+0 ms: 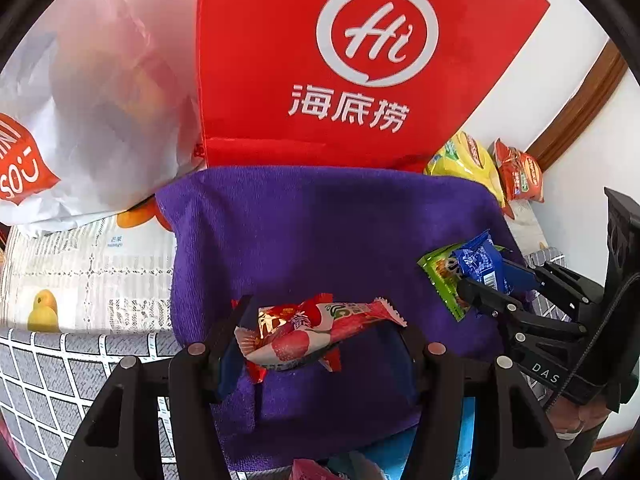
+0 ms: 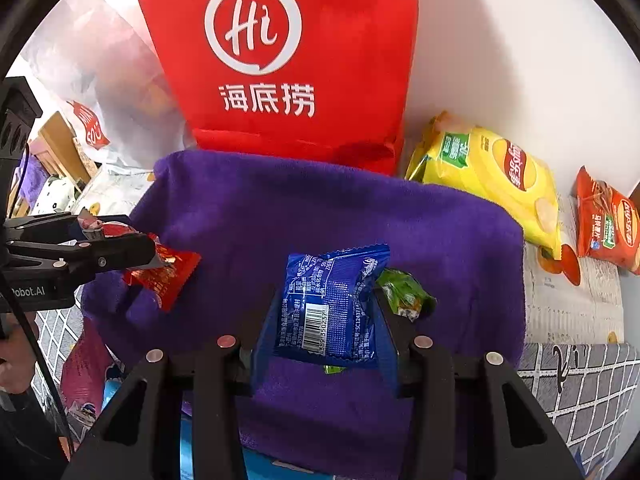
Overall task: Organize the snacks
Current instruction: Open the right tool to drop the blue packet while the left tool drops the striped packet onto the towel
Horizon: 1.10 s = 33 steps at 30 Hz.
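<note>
Purple towel (image 1: pixel 320 220) over table, white wall behind. Left gripper (image 1: pixel 316 332) clamped on red snack (image 1: pixel 316 326) above towel. Right gripper (image 2: pixel 326 316) clamped on blue packet (image 2: pixel 332 304), green packet (image 2: pixel 404 292) pinched behind it. Beyond: red bag (image 2: pixel 288 60) upright at towel's far edge, yellow chips (image 2: pixel 492 176) and orange chips (image 2: pixel 608 224) right of it.

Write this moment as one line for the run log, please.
left gripper: shut on red snack packet | right gripper: shut on blue snack packet, green packet beside | both over purple towel
</note>
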{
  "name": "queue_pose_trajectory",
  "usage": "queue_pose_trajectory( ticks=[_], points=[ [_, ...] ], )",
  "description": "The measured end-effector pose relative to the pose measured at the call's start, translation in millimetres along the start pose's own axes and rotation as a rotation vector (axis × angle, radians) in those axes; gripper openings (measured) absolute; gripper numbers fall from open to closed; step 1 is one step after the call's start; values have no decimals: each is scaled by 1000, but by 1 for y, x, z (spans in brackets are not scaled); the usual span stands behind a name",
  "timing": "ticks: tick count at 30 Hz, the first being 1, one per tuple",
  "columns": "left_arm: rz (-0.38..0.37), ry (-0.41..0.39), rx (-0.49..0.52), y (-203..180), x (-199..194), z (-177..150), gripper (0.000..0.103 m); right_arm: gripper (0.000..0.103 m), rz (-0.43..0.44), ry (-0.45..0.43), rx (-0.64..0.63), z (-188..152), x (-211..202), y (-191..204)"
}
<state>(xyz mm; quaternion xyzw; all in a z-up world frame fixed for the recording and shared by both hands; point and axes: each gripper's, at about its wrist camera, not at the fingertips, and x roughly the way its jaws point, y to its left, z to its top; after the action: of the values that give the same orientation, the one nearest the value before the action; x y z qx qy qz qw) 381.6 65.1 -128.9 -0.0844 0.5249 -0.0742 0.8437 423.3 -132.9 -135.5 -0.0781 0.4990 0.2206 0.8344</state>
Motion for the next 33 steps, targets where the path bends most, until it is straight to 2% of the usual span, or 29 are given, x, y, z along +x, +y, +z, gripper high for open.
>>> queue_pose_trajectory(
  ticks=[19, 24, 27, 31, 33],
  points=[
    [-6, 25, 25, -6, 4, -2, 60, 46, 2, 19, -19, -1, 6, 6],
    [-4, 28, 38, -9, 5, -3, 63, 56, -7, -16, -15, -1, -1, 5],
    [-2, 28, 41, -11, 5, -2, 65, 57, 7, -29, 8, 0, -7, 0],
    [-35, 29, 43, -14, 1, -2, 68, 57, 9, -48, 38, 1, -14, -5],
    [-47, 16, 44, -16, -4, -2, 73, 57, 1, -59, 47, 2, -18, -6]
  ],
)
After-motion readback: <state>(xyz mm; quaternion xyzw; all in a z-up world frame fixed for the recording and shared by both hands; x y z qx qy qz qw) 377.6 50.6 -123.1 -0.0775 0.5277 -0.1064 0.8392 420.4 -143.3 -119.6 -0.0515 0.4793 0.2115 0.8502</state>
